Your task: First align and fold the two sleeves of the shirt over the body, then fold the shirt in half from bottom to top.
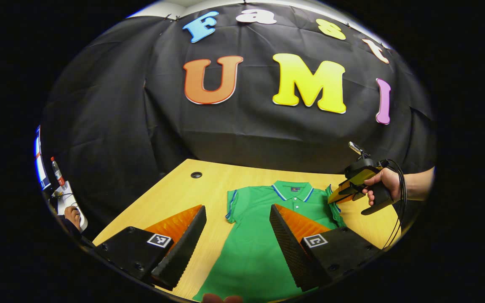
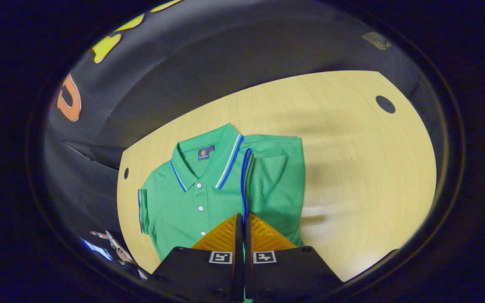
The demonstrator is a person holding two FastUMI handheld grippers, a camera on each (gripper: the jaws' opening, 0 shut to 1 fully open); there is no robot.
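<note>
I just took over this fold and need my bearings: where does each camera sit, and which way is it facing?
Left gripper view: rides the left gripper, facing the booth wall across the table; its open fingers straddle the green shirt. The right gripper and the hand holding it show at right.
Right gripper view: rides the right gripper, looking down on the shirt; its fingers pinch the sleeve, lifted over the body.
Shared: shirt, table.

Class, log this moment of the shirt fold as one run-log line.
shirt: flat on table | right gripper: shut on sleeve, folding it over | left gripper: open above shirt
</note>
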